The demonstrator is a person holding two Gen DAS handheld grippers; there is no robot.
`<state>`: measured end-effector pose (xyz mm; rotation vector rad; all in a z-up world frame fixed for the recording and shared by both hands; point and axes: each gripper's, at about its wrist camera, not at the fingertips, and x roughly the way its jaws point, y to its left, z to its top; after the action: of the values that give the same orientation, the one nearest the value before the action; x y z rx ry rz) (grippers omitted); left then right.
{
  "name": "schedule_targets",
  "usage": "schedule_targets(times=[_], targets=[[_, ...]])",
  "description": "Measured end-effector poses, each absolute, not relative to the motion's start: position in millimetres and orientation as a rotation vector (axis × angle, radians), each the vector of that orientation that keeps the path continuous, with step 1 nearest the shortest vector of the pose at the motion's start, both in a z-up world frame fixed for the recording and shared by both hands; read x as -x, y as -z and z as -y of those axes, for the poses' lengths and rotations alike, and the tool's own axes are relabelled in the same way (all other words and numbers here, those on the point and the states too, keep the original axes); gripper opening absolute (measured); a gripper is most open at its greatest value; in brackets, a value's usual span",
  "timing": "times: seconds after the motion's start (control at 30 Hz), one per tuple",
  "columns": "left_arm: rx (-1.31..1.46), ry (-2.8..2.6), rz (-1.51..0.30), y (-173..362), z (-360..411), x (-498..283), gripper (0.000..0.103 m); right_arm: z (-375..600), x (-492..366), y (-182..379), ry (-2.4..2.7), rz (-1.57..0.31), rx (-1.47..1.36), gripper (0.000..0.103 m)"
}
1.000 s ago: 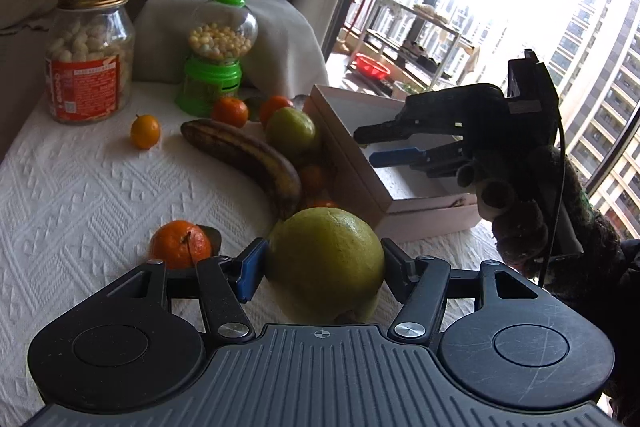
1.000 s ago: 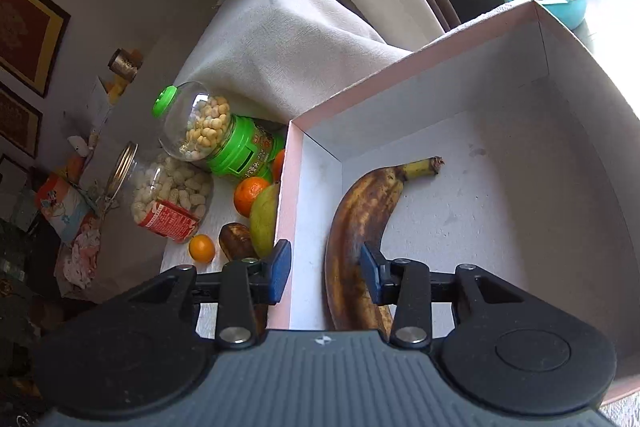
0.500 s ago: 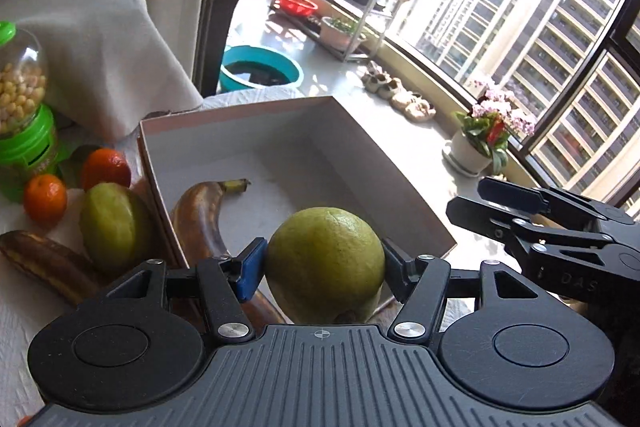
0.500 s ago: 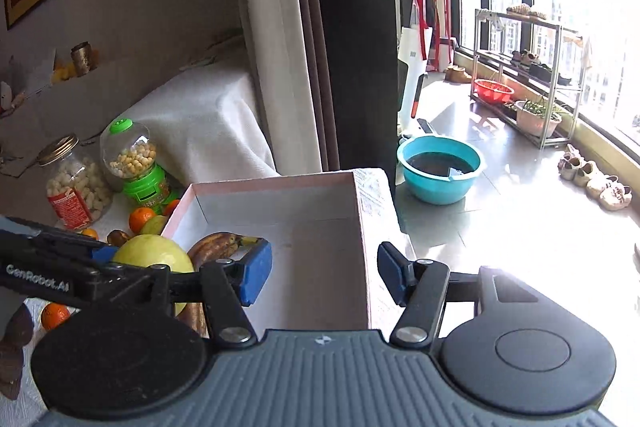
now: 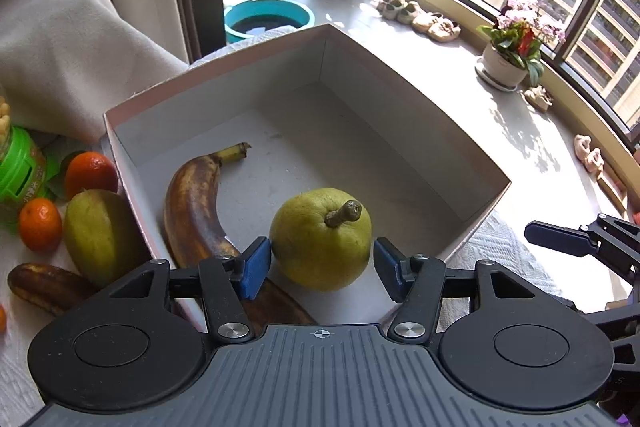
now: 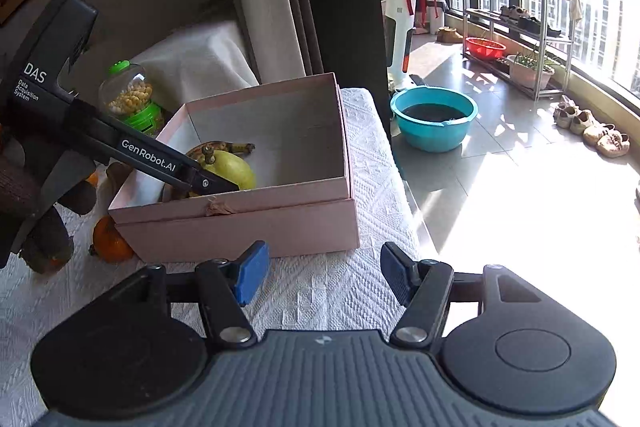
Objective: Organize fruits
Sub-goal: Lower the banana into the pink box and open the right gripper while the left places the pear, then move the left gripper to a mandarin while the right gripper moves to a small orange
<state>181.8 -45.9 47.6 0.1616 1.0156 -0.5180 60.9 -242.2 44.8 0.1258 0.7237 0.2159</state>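
Observation:
A green pear (image 5: 320, 239) stands stem-up on the floor of the pink-rimmed box (image 5: 420, 99), beside a brown banana (image 5: 192, 203). My left gripper (image 5: 322, 263) hangs over the pear, which lies between and below its blue pads; its jaws are closing, with a gap showing at the right pad. The right wrist view shows the left gripper's fingers (image 6: 180, 171) reaching into the box (image 6: 240, 227) above the pear (image 6: 236, 169). My right gripper (image 6: 324, 275) hovers over the white tablecloth in front of the box, jaws opening with nothing between them.
Left of the box lie a green fruit (image 5: 96, 227), two oranges (image 5: 40, 223), another brown banana (image 5: 44, 287) and a green candy dispenser (image 5: 20, 167). An orange (image 6: 110, 245) sits by the box's front corner. A teal basin (image 6: 434, 117) stands on the floor past the table edge.
My left gripper carried the pear from the table over the box; the pear now sits lower, stem up, on the box floor. My right gripper pulled back out of the box and its jaws widened.

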Motion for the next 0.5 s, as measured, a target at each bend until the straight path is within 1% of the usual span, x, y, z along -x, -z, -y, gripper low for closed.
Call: schedule_targets(times=[0.13, 0.3, 0.4, 0.5], targets=[[-0.152, 0.537, -0.971, -52.1, 34.5, -167.7, 0.056, 226.5, -60.7, -38.7, -0.261, -0.736, -0.119, 0.063], [-0.022, 0.555, -0.840, -73.9, 2.5, -140.1, 0.055, 201.3, -68.9, -34.9, -0.310, -0.749, -0.099, 0.063], [0.050, 0.501, -0.729, -88.5, -31.1, -113.3, 0.055, 182.8, -72.9, -37.4, -0.355, -0.757, -0.093, 0.063], [0.091, 0.389, -0.658, -91.5, -68.5, -90.2, 0.055, 162.0, -72.1, -39.7, -0.410, -0.756, -0.067, 0.063]])
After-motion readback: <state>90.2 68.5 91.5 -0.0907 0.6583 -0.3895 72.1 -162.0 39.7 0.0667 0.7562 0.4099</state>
